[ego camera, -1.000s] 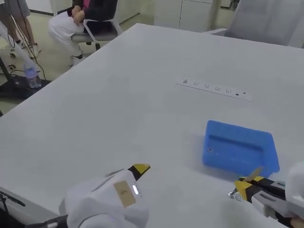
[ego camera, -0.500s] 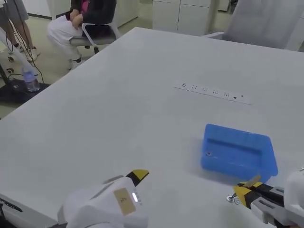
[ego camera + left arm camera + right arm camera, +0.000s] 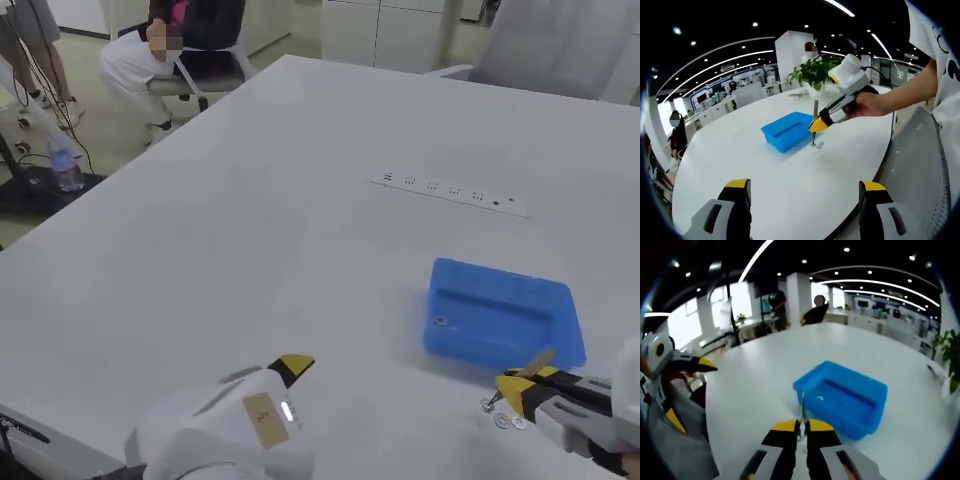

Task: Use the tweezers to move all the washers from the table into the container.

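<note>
A: What has moved since a moment ago?
B: The right gripper (image 3: 517, 388) has slid a little nearer the blue plastic box-shaped container (image 3: 500, 272); two more of the small round shiny metal washers (image 3: 503, 420) are now showing on the big white table (image 3: 300, 200) beside it.
A: What is that gripper holding?
B: Its jaws are pressing together on the thin silver metal tweezers (image 3: 815, 110); the tweezers are pointing down, and their tip is sitting low at the table, right by the washers; I cannot tell if the tip is pinching one.
A: And the left gripper (image 3: 804, 186)?
B: It is hanging well apart from the work; its jaws are standing wide apart and holding nothing.
A: Where are the washers sitting?
B: Three are lying together on the table, just beside the container's near wall; one small ring that looks like a washer is lying inside.
A: So which step is going on?
B: I think the person is picking the next washer off the table; most of the job is waiting.
A: What is the next move asking for?
B: I think the tips need to be squeezing one washer by its thin edge, then lifting it over the wall and letting go inside; a flat little ring is slippery, so a slow, gentle pinch is looking best.
</note>
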Tool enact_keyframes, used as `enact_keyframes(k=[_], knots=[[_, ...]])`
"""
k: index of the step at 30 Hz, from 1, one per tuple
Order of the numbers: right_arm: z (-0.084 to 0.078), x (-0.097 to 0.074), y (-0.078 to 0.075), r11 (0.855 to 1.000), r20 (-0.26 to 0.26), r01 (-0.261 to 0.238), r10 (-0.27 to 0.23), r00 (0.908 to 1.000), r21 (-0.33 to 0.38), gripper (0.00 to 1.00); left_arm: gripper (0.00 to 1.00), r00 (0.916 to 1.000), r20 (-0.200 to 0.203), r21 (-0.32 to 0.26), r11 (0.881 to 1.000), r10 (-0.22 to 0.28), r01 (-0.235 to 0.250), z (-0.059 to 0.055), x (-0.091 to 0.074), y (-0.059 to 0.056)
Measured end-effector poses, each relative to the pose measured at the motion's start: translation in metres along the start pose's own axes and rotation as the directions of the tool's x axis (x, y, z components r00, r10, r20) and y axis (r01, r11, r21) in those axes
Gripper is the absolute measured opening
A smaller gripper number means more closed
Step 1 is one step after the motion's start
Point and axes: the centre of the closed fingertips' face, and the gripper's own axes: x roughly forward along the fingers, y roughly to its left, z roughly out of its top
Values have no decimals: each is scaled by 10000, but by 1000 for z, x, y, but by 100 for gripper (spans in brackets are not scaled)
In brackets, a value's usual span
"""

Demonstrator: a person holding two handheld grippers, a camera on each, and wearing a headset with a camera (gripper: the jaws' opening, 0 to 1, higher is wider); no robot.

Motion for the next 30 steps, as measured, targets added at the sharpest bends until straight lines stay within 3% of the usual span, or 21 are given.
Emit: enact_keyframes(k=[11,21,30], knots=[[33,-8,-4,10000,624,45,-48,9980,62,2,91,10000,-62,61,10000,71,-71,-1,0,1],[49,-7,-3,9999,764,150,-145,9970,-67,2,90,9999,-97,80,10000,60,-59,-2,0,1],[67,0,-20,9992,961,338,-318,9949,-193,2,90,9998,-190,143,9999,10,-8,-4,2,0]])
